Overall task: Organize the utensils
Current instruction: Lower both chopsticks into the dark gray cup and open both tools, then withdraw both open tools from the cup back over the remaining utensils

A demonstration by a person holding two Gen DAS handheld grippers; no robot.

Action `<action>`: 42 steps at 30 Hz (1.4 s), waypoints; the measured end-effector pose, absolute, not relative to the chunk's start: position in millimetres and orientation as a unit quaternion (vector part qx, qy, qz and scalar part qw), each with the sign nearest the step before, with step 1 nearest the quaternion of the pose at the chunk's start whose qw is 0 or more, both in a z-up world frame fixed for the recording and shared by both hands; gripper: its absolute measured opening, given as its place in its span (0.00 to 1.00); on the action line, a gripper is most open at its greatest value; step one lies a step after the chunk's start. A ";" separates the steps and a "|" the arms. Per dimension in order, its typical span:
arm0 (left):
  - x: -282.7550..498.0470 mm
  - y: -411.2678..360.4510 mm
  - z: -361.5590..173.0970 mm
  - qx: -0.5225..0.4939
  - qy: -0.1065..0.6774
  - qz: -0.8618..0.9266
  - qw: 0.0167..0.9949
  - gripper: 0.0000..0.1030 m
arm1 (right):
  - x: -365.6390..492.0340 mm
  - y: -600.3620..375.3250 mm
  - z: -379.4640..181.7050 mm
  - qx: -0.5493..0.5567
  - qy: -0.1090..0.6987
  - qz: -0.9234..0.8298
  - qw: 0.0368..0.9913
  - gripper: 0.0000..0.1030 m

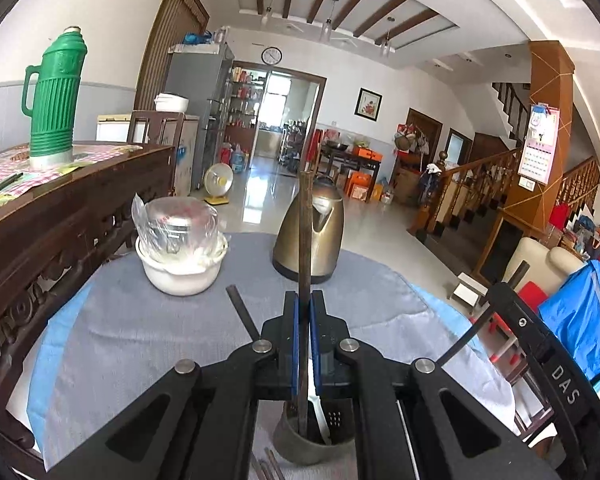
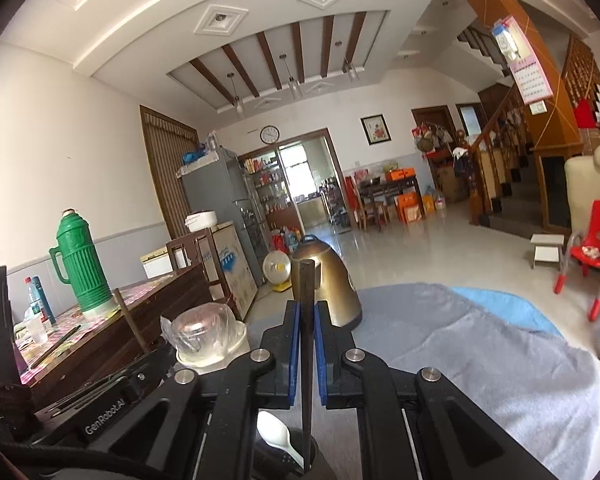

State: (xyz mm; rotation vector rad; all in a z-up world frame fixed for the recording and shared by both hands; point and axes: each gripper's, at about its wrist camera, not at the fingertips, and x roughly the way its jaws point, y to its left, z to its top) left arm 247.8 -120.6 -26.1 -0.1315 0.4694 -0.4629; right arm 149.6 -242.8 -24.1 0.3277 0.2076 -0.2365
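1. My left gripper (image 1: 304, 312) points forward over the table, its blue pads (image 1: 294, 344) pinched on a dark brown chopstick (image 1: 305, 240) that stands upright between them.
2. The lower end of that chopstick reaches down into the grey utensil holder (image 1: 300, 446), which sits directly beneath my left fingers at 6 o'clock in the left wrist view.
3. My right gripper (image 2: 308, 312) is held the same way, pads (image 2: 296, 356) squeezed against a second dark chopstick (image 2: 306, 300), upright, its tip going down toward the dark rim of the holder (image 2: 300, 474) at 6 o'clock.
4. The holder already contains a white spoon (image 2: 278, 438), leaning at 7 o'clock of my right chopstick; from the left camera the white spoon handle sits just beside the left chopstick inside the cup.
5. A loose chopstick (image 1: 242, 312) lies on the grey cloth (image 1: 140, 320) at 10 o'clock of my left fingers.
6. A white bowl (image 1: 182, 268) at 11 o'clock carries a glass jar wrapped in clear plastic (image 1: 176, 220).
7. A bronze kettle (image 1: 324, 236) stands on the cloth at 12 o'clock, behind the left chopstick.
8. A green thermos (image 1: 56, 100) stands on the wooden side table (image 1: 80, 200), far off at 10 o'clock.
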 end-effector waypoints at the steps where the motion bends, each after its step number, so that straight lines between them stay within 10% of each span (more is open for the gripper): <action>1: 246.4 -120.4 -26.7 -0.063 0.233 -0.230 0.943 0.05 | 148.5 -244.1 -26.9 0.166 0.108 -0.115 0.973 0.07; 27: 213.6 -97.5 -54.7 -0.048 0.299 -0.263 0.916 0.09 | 125.9 -267.3 -52.4 0.234 0.161 -0.084 0.955 0.10; 42: 164.1 -79.0 -72.3 0.003 0.294 -0.246 0.924 0.57 | 94.8 -275.5 -91.0 0.237 0.224 -0.082 0.942 0.10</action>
